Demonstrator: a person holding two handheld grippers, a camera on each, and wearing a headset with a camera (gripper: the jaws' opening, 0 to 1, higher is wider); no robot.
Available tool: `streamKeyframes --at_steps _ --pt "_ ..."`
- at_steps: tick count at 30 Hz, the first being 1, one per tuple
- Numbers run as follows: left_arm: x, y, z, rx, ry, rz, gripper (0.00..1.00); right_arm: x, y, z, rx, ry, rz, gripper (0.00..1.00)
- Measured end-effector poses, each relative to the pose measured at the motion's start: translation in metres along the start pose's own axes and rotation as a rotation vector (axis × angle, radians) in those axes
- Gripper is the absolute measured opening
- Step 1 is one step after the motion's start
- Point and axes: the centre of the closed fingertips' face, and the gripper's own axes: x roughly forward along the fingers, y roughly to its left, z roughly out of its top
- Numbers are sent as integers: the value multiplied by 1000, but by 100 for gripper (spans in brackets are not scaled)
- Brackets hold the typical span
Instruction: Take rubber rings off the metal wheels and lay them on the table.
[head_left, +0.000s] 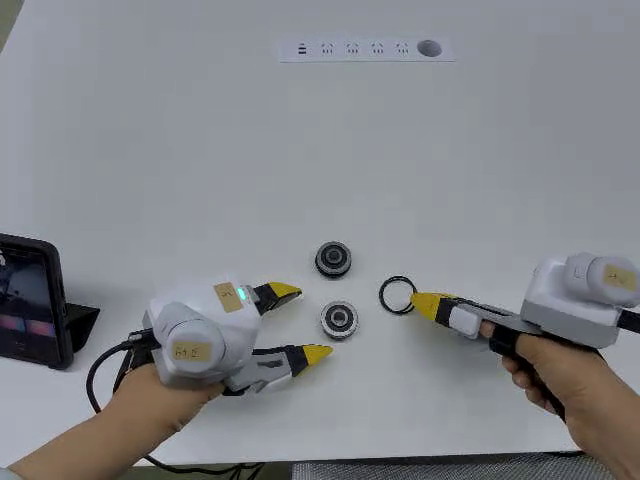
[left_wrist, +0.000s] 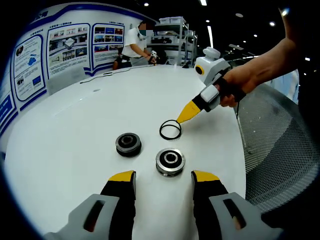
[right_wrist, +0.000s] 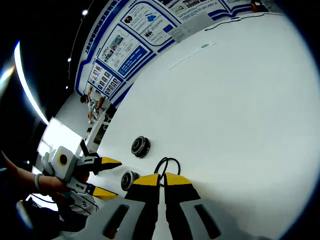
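Table (head_left: 300, 150): ring (head_left: 397, 294) at right gripper (head_left: 418, 302) tip

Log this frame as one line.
left gripper open by near wheel | right gripper shut, tips at loose ring on table | far wheel untouched

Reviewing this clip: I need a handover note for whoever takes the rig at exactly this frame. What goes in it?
Left tool: open, holding nothing, aimed at the nearer wheel.
Right tool: shut, apparently pinching the near edge of the rubber ring, which lies flat on the table.
Wheels: both sit on the table between the tools. The nearer wheel shows a bare metal rim; the farther wheel looks black around its rim, so its ring seems on.
Done: one ring off and laid down.
Left: release that ring, then probably strip the farther wheel.
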Motion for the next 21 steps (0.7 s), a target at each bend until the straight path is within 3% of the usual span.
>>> streamKeyframes --at_steps 6,14,21 --pt "0 0 0 0 0 0 46 -1 -4 1 -32 -1 -22 7" --pt "-1 2 0 -1 -1 5 45 -5 -15 2 -131 9 -63 12" --pt "-2 5 2 0 -6 17 44 -4 -10 4 -121 0 -39 13"
